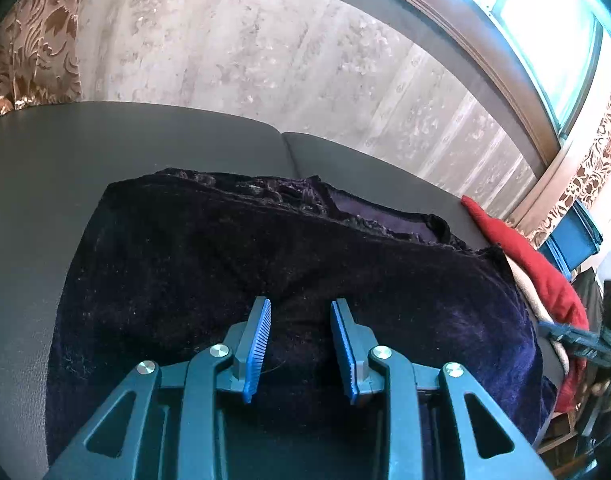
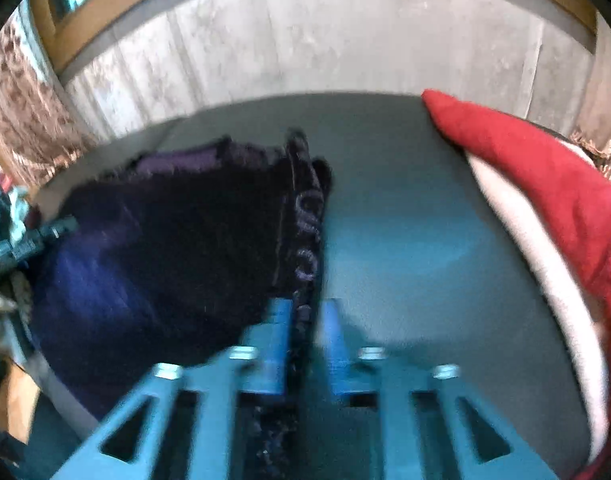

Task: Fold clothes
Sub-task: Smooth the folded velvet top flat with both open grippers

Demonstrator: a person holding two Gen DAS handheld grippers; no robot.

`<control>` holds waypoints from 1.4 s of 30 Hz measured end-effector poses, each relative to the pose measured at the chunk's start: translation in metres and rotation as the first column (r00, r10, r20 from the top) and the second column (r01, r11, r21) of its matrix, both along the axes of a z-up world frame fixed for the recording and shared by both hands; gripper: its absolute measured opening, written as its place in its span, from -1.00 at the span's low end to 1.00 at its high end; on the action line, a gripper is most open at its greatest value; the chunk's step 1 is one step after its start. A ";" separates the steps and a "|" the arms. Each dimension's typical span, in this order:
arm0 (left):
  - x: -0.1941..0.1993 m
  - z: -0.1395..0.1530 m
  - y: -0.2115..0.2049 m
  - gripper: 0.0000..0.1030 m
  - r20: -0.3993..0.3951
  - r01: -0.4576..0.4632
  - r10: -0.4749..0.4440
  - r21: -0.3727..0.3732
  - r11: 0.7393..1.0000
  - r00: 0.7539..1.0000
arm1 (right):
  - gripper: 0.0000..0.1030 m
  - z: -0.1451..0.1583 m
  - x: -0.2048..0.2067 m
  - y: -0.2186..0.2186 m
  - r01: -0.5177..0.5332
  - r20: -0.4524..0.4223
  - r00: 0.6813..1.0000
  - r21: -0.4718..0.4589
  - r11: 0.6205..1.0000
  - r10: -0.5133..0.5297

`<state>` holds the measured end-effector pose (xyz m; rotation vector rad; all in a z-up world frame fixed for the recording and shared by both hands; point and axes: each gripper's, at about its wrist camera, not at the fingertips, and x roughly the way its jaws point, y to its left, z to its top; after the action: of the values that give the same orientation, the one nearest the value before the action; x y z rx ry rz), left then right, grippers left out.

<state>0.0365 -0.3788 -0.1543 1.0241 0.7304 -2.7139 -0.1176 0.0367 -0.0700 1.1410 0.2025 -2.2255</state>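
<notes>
A dark purple velvet garment [image 1: 265,240] lies spread on a grey padded surface [image 1: 105,152], with its neckline at the far side. My left gripper [image 1: 301,302] hovers low over the garment's near part. Its jaws stand apart and only the flat cloth shows below the gap. In the blurred right wrist view the same garment [image 2: 177,240] fills the left half. Its patterned hem [image 2: 305,216] runs straight in between the fingers of my right gripper [image 2: 306,304]. Those jaws stand a little apart around the hem.
A red cloth [image 1: 537,264] [image 2: 545,168] lies over a white one [image 2: 545,280] at the surface's right end. A blue crate [image 1: 577,236] stands beyond it. A gold patterned cushion [image 1: 33,40] sits at the far left, against a pale wall. Bare grey surface [image 2: 405,240] separates garment and red cloth.
</notes>
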 end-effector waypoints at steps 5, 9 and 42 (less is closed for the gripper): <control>0.001 0.000 -0.001 -0.40 -0.008 0.002 -0.002 0.011 1.000 1.000 | 0.58 0.013 -0.019 -0.036 -0.040 -0.092 0.995 0.001 0.999 0.040; 0.002 0.000 -0.002 -0.40 -0.015 0.004 -0.003 0.023 1.000 1.000 | 0.20 -0.003 -0.053 -0.069 0.000 -0.058 0.998 0.041 0.999 0.002; -0.019 0.001 0.000 -0.40 0.050 -0.009 0.011 -0.040 0.999 0.999 | 0.68 -0.041 -0.028 -0.121 -0.027 -0.078 0.996 0.048 0.999 0.031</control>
<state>0.0178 -0.3792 -0.1532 1.0733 0.6690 -2.6724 -0.1455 -0.0839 -0.1106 1.0690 0.3028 -2.2526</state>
